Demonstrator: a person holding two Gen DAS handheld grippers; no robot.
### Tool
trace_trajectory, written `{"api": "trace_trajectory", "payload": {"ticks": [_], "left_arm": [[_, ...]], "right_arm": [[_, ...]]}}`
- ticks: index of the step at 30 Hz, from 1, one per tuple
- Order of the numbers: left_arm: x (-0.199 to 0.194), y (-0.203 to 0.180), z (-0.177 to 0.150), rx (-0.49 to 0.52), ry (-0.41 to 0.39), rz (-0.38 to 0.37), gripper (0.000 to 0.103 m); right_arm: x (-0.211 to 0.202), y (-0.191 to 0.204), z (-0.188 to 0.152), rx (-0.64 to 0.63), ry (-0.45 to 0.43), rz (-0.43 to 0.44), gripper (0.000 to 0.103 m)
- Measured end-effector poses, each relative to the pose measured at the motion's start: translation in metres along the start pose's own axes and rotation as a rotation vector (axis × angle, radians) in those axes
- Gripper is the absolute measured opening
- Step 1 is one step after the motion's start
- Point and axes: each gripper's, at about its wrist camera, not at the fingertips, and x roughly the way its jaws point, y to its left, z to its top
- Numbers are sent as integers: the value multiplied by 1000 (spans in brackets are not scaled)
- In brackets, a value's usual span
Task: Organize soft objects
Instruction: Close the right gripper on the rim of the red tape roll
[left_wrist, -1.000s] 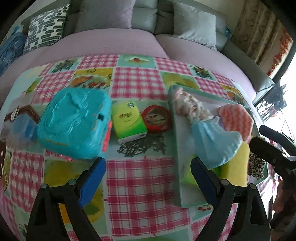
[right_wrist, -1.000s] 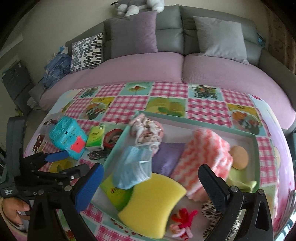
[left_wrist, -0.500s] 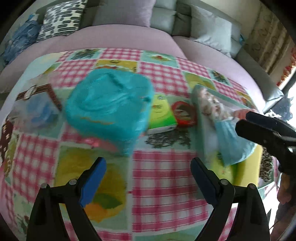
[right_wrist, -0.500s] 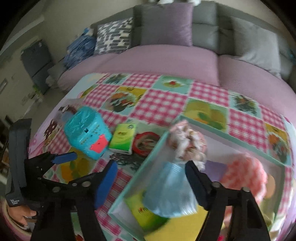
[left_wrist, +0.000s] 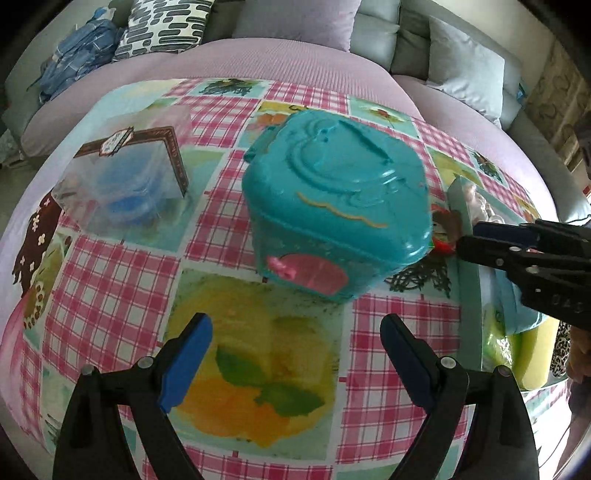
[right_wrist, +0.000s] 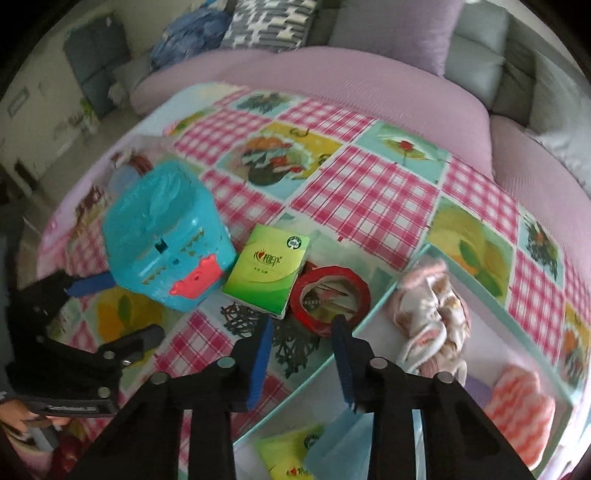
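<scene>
Right gripper (right_wrist: 303, 332) swings from the tray (right_wrist: 532, 354) toward the red tape roll (right_wrist: 330, 295) at 12 o'clock, jaws closing empty; left gripper (left_wrist: 295, 350) stays wide before the teal box (left_wrist: 332, 206).

Green tissue pack (right_wrist: 266, 271) lying between the teal box and the red tape ring: round white-and-green seal at its far right corner reads "100%"; red logo with Chinese-looking characters mid-face, too blurred to read. Second green pack (right_wrist: 291, 452) in the tray, near edge: same kind of red logo, unreadable. Right gripper (left_wrist: 554, 266) body, seen from the left wrist view: embossed digits, roughly "043", not certain.
</scene>
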Motion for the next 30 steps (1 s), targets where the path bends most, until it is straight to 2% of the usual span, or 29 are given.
{"api": "trace_trajectory", "payload": {"ticks": [9, 21, 25, 30], "left_arm": [[1, 9, -2, -23, 3, -8, 93], [6, 15, -3, -37, 14, -19, 93], [7, 16, -3, -40, 15, -26, 93], [7, 18, -3, -41, 18, -31, 93]], "right_arm": [[33, 17, 10, -148, 95, -77, 13], [46, 24, 19, -262, 157, -105, 14], [47, 21, 21, -250, 172, -80, 15], [49, 23, 22, -282, 188, -93, 15]]}}
